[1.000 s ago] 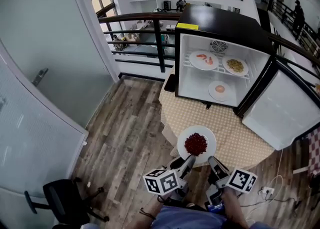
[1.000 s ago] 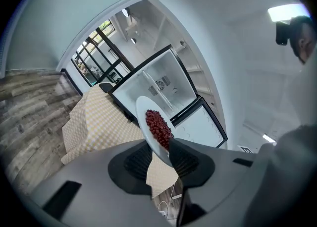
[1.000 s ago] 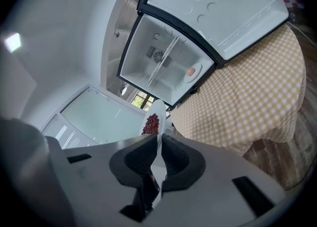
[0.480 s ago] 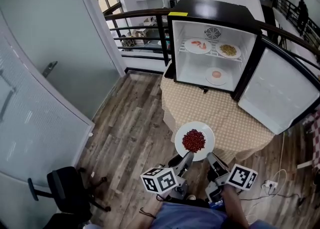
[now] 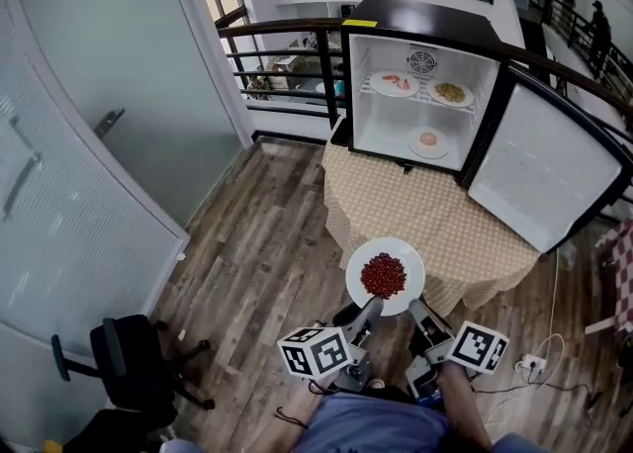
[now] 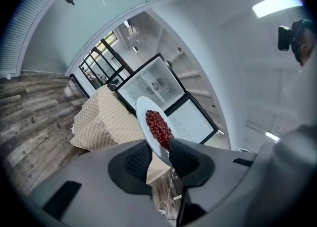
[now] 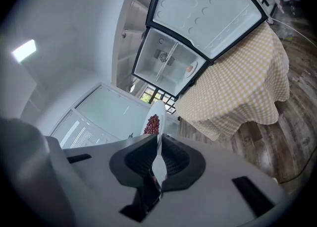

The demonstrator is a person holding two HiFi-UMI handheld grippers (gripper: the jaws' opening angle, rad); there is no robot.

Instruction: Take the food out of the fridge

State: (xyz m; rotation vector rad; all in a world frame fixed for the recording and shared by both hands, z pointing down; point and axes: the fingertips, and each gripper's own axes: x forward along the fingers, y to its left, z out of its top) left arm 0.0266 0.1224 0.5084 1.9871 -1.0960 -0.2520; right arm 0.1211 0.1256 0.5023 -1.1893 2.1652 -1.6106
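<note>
A: Since both grippers are on it, how does that plate handle?

B: I'd judge it stiff, glazed and breakable, with some weight. The loose red food heaped in the middle would roll off if it tipped. The rim is the only place to take hold, and that is where it is held. The left gripper has its fingers a moderate way apart, pinching the near rim, which crosses the gap at a slant. The right gripper has its fingers nearly together, clamped on the same near rim just beside it.

A: Where is the plate, then?

B: It lies just beyond the fingertips, carried between the two grippers at the near edge of the table. The open fridge is well beyond it, with three more plates inside.

A: Which way does it point?

B: It is round, so it has no long axis. Its face looks up and sits roughly level, with the flat of it running away from the fingers toward the fridge. A smooth rim could slip, so I'd keep both grips even.
</note>
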